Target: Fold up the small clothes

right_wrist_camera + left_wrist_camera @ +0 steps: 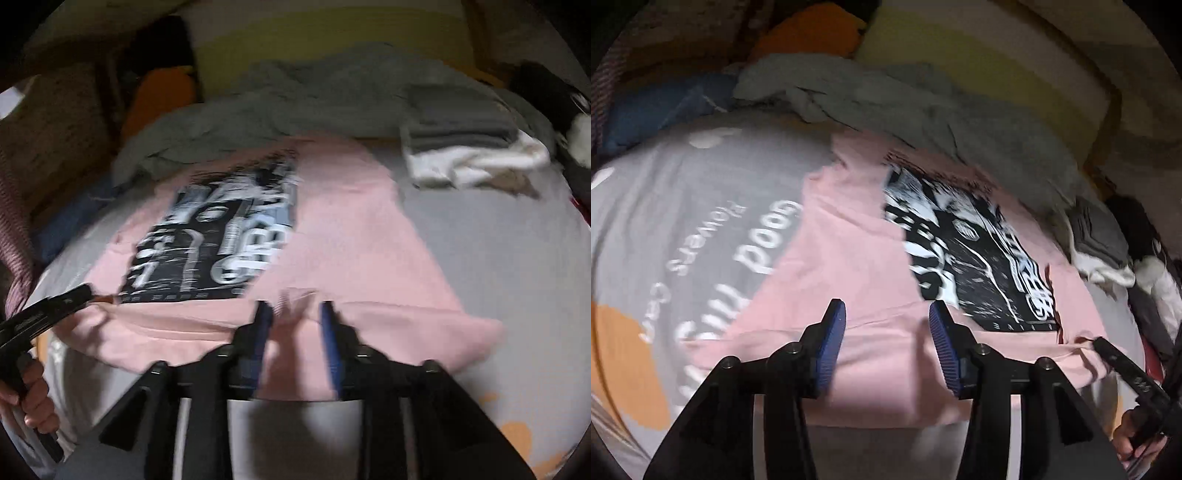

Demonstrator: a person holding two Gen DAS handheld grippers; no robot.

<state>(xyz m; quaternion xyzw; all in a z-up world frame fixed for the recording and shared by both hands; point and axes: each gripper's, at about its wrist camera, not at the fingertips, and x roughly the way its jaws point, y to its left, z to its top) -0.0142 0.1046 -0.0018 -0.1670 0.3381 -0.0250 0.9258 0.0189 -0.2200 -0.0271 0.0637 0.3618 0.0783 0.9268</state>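
Note:
A pink T-shirt (846, 258) with a black-and-white print (982, 251) lies spread on the grey bed sheet; it also shows in the right wrist view (351, 236). My left gripper (886, 314) is open just above the shirt's near hem, holding nothing. My right gripper (295, 310) has a fold of the pink hem between its blue fingers (264, 317); the jaws stand partly apart and the frame is blurred. The right gripper also shows in the left wrist view (1099, 341), its tip at the hem, and the left one in the right wrist view (86, 291).
The grey sheet (683, 229) carries white lettering and orange patches. A crumpled grey blanket (886, 99) lies behind the shirt. Folded grey and white clothes (469, 147) sit at the far right. An orange pillow (812, 29) and yellow-striped bedding (979, 48) lie at the back.

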